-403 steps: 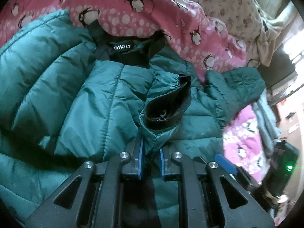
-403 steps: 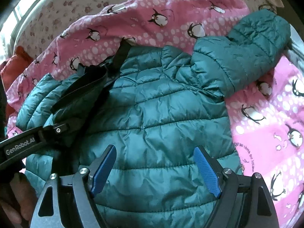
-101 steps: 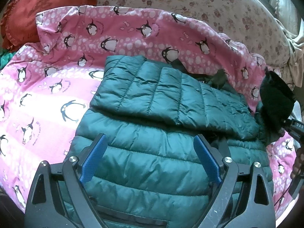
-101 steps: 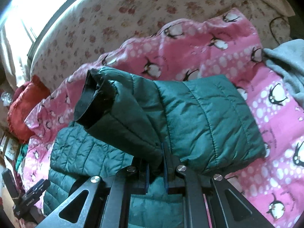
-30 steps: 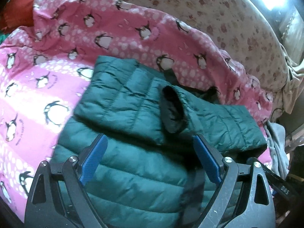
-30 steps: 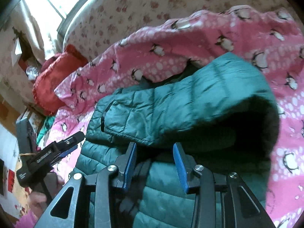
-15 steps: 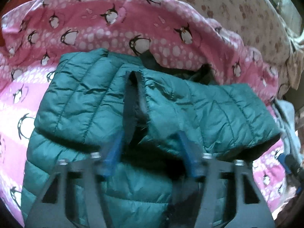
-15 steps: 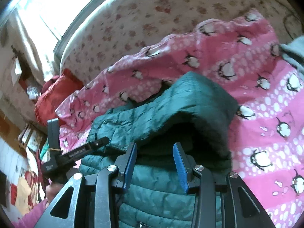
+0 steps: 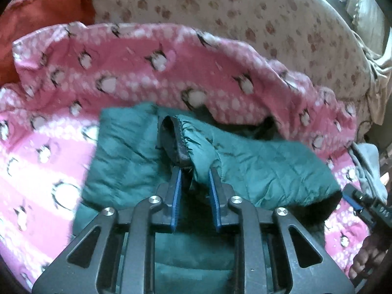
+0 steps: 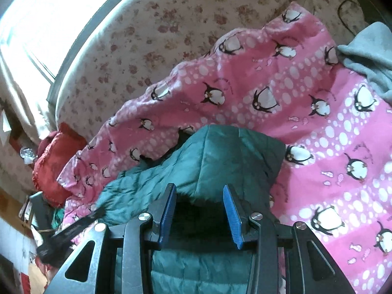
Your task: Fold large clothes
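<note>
On the bed, atop the pink penguin blanket (image 9: 137, 73), lies the teal puffer jacket (image 9: 264, 169); both sleeves look already folded across the body, so my read is sleeve-tuck step, near its end.

Left tongs (image 9: 194, 181): jaws have just been closing; now nearly together with the right sleeve's dark cuff (image 9: 180, 144) and gathered edge between the blue pads; looks pinched, cuff standing up out of the grip.

Right tongs (image 10: 199, 205): part-open, straddling the raised fold at the jacket's shoulder (image 10: 220, 154); dark hollow under the fold sits between the pads; whether the pads actually press on cloth I can't tell.

Right tongs also show at the right edge of the left view (image 9: 362, 205), just off the jacket's side.

Other stuff: floral sheet (image 10: 171, 24) behind; red cushion (image 10: 52, 161) far left; grey garment (image 10: 367, 56) at right, clear of the jacket.

Next, as I judge it: lay the cuff flat across the chest, let go, then both tongs to the hem for the fold up toward the collar; puffy slick fabric will likely spring back, so press down before releasing.
</note>
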